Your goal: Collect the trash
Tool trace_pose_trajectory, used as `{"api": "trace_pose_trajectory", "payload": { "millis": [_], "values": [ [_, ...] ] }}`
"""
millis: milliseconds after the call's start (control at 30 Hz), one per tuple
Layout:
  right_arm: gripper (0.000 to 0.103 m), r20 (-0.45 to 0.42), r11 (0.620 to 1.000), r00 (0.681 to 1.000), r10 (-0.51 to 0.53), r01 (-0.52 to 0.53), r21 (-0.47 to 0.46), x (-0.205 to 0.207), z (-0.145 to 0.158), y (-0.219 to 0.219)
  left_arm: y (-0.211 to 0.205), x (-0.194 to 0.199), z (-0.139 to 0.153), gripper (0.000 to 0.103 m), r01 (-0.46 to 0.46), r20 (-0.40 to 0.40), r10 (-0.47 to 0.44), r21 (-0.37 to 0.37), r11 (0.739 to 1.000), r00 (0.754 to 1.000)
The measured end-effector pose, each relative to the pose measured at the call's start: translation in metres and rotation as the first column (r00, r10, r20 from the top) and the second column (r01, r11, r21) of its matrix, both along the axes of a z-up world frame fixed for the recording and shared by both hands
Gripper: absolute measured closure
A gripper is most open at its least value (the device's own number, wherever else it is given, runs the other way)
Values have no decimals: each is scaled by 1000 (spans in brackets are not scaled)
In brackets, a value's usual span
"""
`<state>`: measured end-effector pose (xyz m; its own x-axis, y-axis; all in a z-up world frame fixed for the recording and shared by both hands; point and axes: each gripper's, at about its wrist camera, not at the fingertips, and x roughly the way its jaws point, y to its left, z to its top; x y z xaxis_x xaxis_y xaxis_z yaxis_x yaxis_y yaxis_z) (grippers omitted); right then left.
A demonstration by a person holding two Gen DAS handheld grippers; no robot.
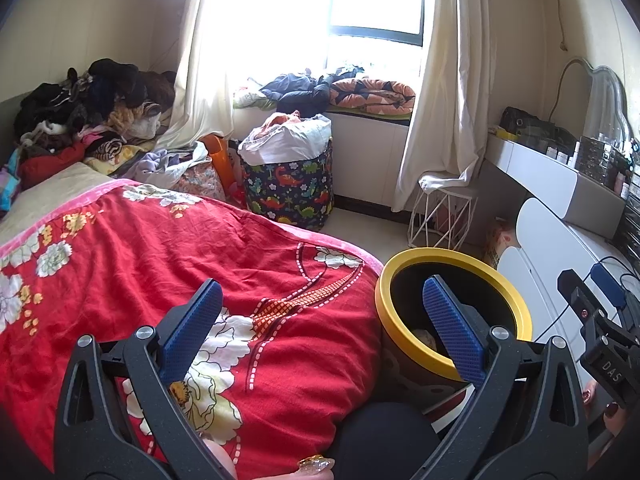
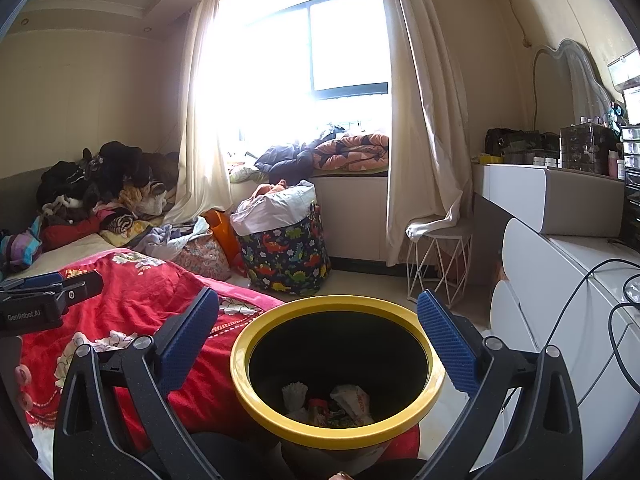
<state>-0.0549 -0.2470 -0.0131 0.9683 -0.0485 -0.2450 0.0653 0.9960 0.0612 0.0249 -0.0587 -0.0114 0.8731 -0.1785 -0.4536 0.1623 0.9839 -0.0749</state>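
We are holding both the left gripper (image 1: 320,334) and the right gripper (image 2: 318,336) with fingers spread wide and empty. The yellow-rimmed trash bin (image 2: 256,336) is standing beside the red quilt (image 1: 168,264), already containing crumpled wrappers (image 2: 352,400); we are seeing no loose trash left.

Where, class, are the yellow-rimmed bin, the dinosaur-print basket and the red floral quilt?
yellow-rimmed bin (image 2: 434,384): right wrist view, right side of its yellow rim.
dinosaur-print basket (image 2: 286,258): right wrist view, its patterned front wall.
red floral quilt (image 1: 160,248): left wrist view, its red middle.
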Motion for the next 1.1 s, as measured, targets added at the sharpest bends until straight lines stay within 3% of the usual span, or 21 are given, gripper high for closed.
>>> {"api": "trace_pose_trajectory", "payload": {
  "millis": [433,533,667,767,833,900,933,967,1000,1033,1100],
  "values": [
    [6,6,1000,1000,0,0,-10,-1,0,0,-1,-1,1,11,-9,-5,9,6,1000,1000],
    [6,18,1000,1000,9,-9,-21,-2,8,1,9,-5,6,11,-23,-11,23,-26,999,1000],
    [6,18,996,995,94,-94,5,14,26,17,47,-15,14,11,-115,-10,114,-69,991,993],
    [6,-11,977,977,211,-211,40,35,38,48,99,-27,15,11,-244,-25,243,-91,966,970],
    [6,-54,942,941,335,-333,41,54,43,87,147,-38,6,11,-395,-45,393,-43,918,918],
    [6,-108,876,869,483,-482,35,71,43,139,194,-48,-8,11,-545,-88,544,12,838,834],
    [6,-141,824,813,565,-565,46,79,40,171,227,-54,-21,11,-624,-145,622,36,781,770],
    [6,-214,763,739,639,-645,48,89,32,213,246,-57,-30,11,-666,-182,664,60,744,725],
    [6,-276,704,667,692,-708,57,95,23,247,276,-63,-44,11,-731,-222,731,100,675,645],
    [6,-327,649,596,733,-757,76,98,14,274,297,-67,-54,11,-767,-244,768,122,630,592],
    [6,-472,511,394,789,-847,147,104,-20,346,341,-78,-79,11,-830,-276,829,150,537,487]
  ]
}}
